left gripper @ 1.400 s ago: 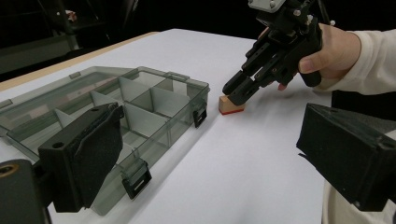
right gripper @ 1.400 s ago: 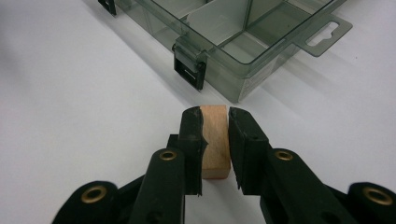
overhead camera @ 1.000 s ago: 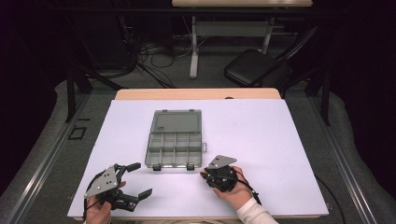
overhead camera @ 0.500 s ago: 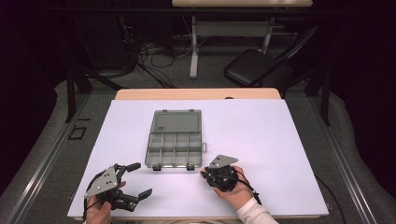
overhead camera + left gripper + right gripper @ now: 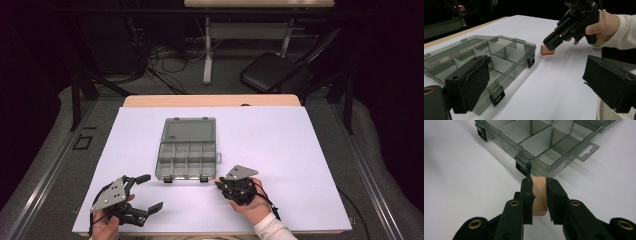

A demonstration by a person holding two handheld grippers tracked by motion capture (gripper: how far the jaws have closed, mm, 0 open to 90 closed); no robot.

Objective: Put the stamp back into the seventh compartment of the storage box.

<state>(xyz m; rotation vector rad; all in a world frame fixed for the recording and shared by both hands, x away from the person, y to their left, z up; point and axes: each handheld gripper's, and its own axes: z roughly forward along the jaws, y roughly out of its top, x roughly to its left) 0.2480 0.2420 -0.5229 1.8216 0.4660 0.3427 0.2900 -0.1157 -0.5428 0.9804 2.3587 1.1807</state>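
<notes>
Left claw [image 5: 150, 192] sits at the near left of the white counter [image 5: 300, 150], held in a hand [image 5: 107, 227]. Jaws released, spread wide, nothing between them. It is just off the near-left corner of the organizer box [image 5: 187, 149], not touching it. In the left gripper view the box's near latch [image 5: 497, 95] lies between the two jaws but farther out, clear of the pads.

Organizer box: clear grey plastic, lid folded open flat on the far side, divided tray on the near side. Compartments look empty as far as visible. Two black latches on the near edge.

Wooden block [image 5: 539, 195]: small, light wood, red strip along its underside in the left gripper view [image 5: 547, 50]. It rests on the counter just beside the box's near-right corner, close to the right latch [image 5: 523, 168] but apart from it.

Right claw [image 5: 218, 185] is right of the box at the near edge, held in a hand [image 5: 252, 205] with a white sleeve [image 5: 272, 230]. Jaws clenched on the wooden block, one pad on each side face, block standing out past the fingertips toward the box. Claw tilts down toward the counter; the block's underside is at counter level.
</notes>
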